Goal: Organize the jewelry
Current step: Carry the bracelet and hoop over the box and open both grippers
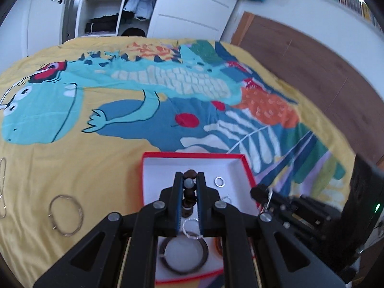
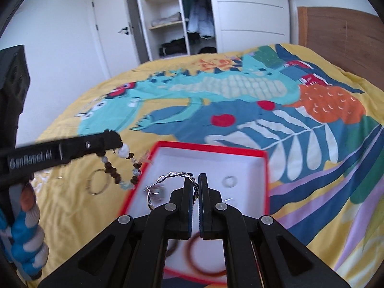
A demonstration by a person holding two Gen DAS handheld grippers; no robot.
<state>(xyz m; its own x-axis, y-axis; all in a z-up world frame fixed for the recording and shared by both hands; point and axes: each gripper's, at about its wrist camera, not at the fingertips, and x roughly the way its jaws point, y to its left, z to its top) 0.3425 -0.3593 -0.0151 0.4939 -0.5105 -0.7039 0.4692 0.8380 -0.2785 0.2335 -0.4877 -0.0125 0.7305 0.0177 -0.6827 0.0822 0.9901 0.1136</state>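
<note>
In the left wrist view my left gripper [image 1: 189,175] is shut on a bracelet of brown and pale beads [image 1: 189,187], held over the red box with a white inside [image 1: 192,154]. The right wrist view shows this gripper [image 2: 118,144] from the side, with the beaded bracelet [image 2: 120,170] dangling just left of the box [image 2: 211,148]. My right gripper [image 2: 195,177] is shut on a twisted silver bangle [image 2: 175,176] above the box. From the left wrist it appears at the right [image 1: 260,192], with the silver bangle [image 1: 269,198] in it.
In the box lie a small silver ring [image 1: 220,182], a dark bangle [image 1: 183,255] and an orange-brown bangle [image 2: 206,256]. A thin wire hoop [image 1: 66,216] and a chain [image 1: 3,187] lie on the yellow dinosaur bedspread [image 1: 72,156]. A hand in a blue-and-white glove [image 2: 26,240] holds the left gripper.
</note>
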